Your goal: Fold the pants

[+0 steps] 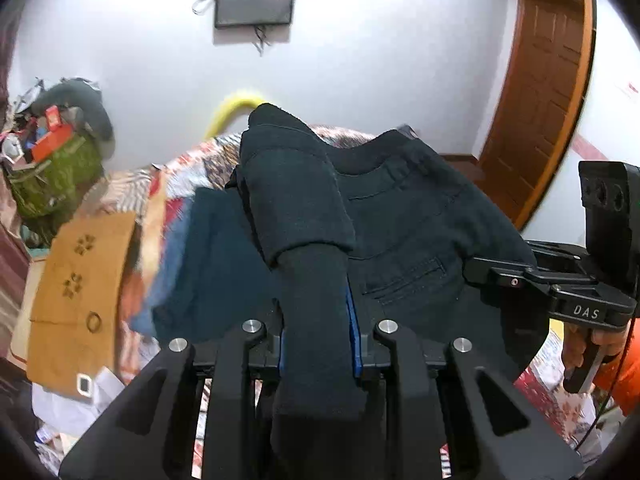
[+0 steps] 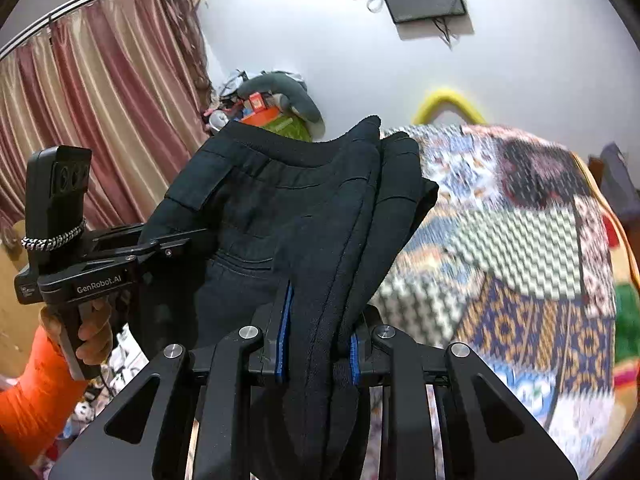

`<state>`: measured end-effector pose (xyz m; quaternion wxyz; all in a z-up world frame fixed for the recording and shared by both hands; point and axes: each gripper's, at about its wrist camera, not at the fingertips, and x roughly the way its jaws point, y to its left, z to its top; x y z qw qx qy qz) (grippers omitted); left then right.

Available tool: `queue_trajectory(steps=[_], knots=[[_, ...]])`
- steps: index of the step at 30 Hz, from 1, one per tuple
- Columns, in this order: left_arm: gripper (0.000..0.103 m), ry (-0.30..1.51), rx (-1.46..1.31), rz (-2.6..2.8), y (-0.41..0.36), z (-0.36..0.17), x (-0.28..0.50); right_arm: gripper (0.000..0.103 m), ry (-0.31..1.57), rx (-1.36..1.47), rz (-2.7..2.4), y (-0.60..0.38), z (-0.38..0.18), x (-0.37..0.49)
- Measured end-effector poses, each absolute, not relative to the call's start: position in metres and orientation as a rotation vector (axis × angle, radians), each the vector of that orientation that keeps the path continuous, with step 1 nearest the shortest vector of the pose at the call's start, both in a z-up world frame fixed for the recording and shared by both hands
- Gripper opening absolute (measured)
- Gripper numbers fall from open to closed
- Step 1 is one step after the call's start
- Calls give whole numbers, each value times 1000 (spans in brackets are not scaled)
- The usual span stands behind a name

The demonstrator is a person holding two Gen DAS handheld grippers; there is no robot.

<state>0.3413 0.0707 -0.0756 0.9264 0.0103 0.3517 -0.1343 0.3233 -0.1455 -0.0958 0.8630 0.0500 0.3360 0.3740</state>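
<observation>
- The left claw [image 1: 320, 344] is clamped narrow on a thick bunch of the dark pants [image 1: 400, 216], low in the centre of its view.
- The right claw [image 2: 320, 340] pinches another bunched edge of the same pants.
- The pants hang between both claws, raised over the patterned bed [image 2: 520, 240], waistband and pocket showing.
- Judging by this, the fold is underway: the cloth is doubled, not yet laid flat or smoothed.

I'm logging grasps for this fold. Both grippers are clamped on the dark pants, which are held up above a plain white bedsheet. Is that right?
Not quite: the bed cover is not plain white but a multicoloured patchwork print, as the right wrist view shows. The rest holds: the left gripper and the right gripper are both clamped on the dark pants, held up above it.
</observation>
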Motion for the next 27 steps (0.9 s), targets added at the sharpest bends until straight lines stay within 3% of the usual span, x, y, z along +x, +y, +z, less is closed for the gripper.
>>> queue_trajectory(steps=[12,27], knots=[[22,744,42,-128,142,-113,436,20,737,83,783,-57,-127,405],[23,915,-62,-31,196,-256,544,21,925,44,708,5,-232,489]])
